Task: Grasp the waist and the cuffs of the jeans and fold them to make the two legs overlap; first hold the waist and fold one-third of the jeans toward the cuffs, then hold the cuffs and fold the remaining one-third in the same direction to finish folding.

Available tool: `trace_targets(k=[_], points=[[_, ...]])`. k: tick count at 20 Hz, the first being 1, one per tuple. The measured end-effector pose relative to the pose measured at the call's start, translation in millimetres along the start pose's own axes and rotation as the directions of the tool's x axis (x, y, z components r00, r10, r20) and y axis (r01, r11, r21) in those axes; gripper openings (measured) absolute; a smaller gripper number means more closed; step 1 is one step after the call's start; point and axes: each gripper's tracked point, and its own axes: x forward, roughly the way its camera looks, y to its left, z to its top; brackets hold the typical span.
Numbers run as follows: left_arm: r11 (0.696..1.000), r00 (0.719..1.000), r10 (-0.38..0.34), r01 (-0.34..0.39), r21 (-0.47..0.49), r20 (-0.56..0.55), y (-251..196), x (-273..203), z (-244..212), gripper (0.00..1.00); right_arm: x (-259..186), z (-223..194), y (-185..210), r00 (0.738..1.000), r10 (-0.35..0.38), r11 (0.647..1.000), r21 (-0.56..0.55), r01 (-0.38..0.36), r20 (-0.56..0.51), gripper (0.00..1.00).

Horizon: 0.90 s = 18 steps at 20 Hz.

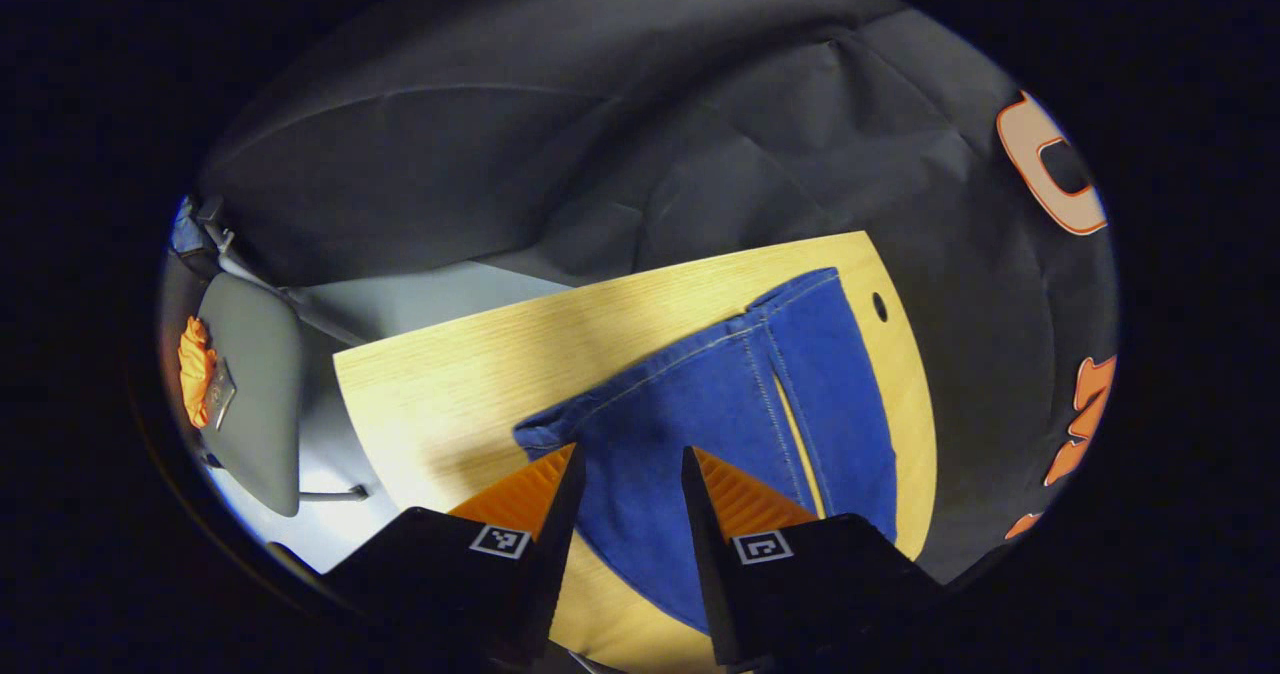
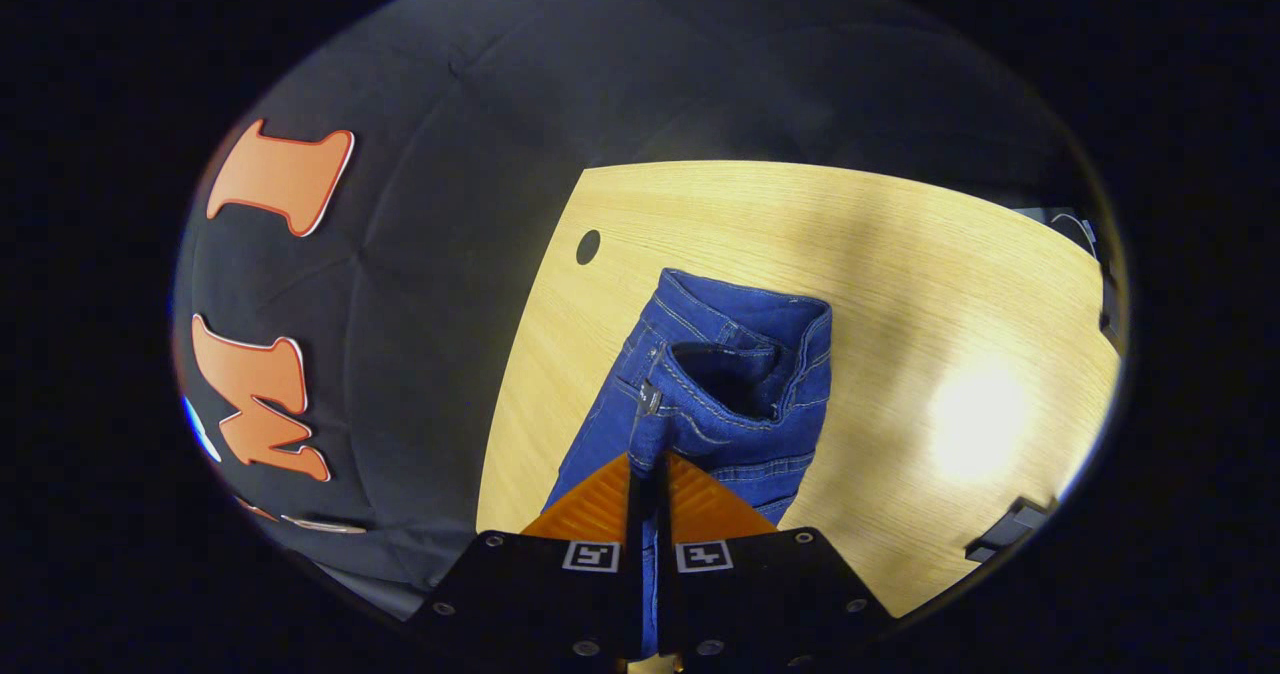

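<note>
In the left gripper view, the left tongs (image 1: 632, 459) stand wide apart at 6 o'clock, with nothing between the fingers; blue denim shows through the gap, but whether the fingers touch it cannot be told. The jeans (image 1: 730, 424) lie on the light wooden tabletop (image 1: 470, 374), running from the gap between the fingers up toward 1 o'clock, where the cuffs (image 1: 800, 294) end near a small dark hole (image 1: 879, 306) in the tabletop. The two legs lie side by side, with a thin strip of wood visible between them. At 9 o'clock, beyond the tabletop edge, stands a grey chair (image 1: 250, 384) carrying an orange item (image 1: 196, 372). In the right gripper view, the right tongs (image 2: 648, 469) are nearly closed at 6 o'clock, gripping a fold of denim at the waist (image 2: 735, 354) of the jeans (image 2: 600, 434). The waistband opening gapes just above the fingertips, toward 12 o'clock. The same hole (image 2: 588, 246) lies at 11 o'clock of the waist. A bright light patch falls on the tabletop (image 2: 900, 254) at 3 o'clock.
</note>
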Motion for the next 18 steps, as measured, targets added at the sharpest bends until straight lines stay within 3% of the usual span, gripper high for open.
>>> trace_targets(k=[2, 4, 5, 7, 8, 9, 11, 12, 14, 18], points=[[0.998, 0.997, 0.06, -0.061, -0.018, -0.039, 20.1, 5.0, -4.4, 0.8, -0.2, 0.1, -1.7, 1.0, -0.003, 1.0, 0.0, 0.003, 0.0, 0.06], [0.993, 0.992, 0.117, -0.118, -0.009, -0.04, 24.3, 10.6, 1.5, 0.78, -1.9, 0.7, -1.5, 1.0, -0.003, 1.0, 0.008, 0.003, 0.002, 0.06], [0.987, 0.986, 0.16, -0.159, 0.015, -0.042, 24.9, 14.8, 6.2, 0.83, -2.1, 0.7, -2.0, 1.0, -0.003, 1.0, 0.003, 0.003, 0.004, 0.06], [0.97, 0.973, 0.228, -0.223, 0.098, -0.039, 16.8, 25.2, 8.1, 0.81, -1.6, -0.6, -3.2, 1.0, -0.008, 1.0, -0.001, 0.008, 0.003, 0.06], [0.951, 0.961, 0.273, -0.264, 0.16, -0.039, 18.0, 24.4, 6.9, 0.85, -2.5, -0.5, -2.6, 1.0, -0.011, 1.0, 0.0, 0.011, 0.009, 0.06], [0.913, 0.936, 0.349, -0.329, 0.24, -0.044, 26.7, 25.9, 8.0, 0.84, -1.9, -0.6, -1.8, 1.0, -0.007, 1.0, 0.001, 0.007, 0.009, 0.06], [0.906, 0.95, 0.311, -0.288, 0.309, -0.028, 5.2, 31.8, 6.8, 0.46, -4.2, -1.2, -2.4, 1.0, -0.006, 1.0, -0.001, 0.006, 0.013, 0.06], [0.909, 0.959, 0.283, -0.259, 0.327, -0.029, -5.9, 36.0, 7.7, 0.1, -6.7, -2.4, -3.1, 1.0, -0.007, 1.0, -0.001, 0.007, 0.015, 0.06], [0.958, 0.991, 0.116, -0.093, 0.272, -0.067, -38.6, 45.6, -4.3, 0.04, -8.2, -2.1, -3.2, 1.0, 0.0, 1.0, 0.006, 0.0, 0.018, 0.06], [0.981, 0.999, -0.041, 0.04, 0.189, 0.001, -52.2, 20.2, 13.2, 0.01, -12.8, 2.1, -4.6, 0.999, 0.01, 1.0, 0.02, -0.011, 0.03, 0.06]])
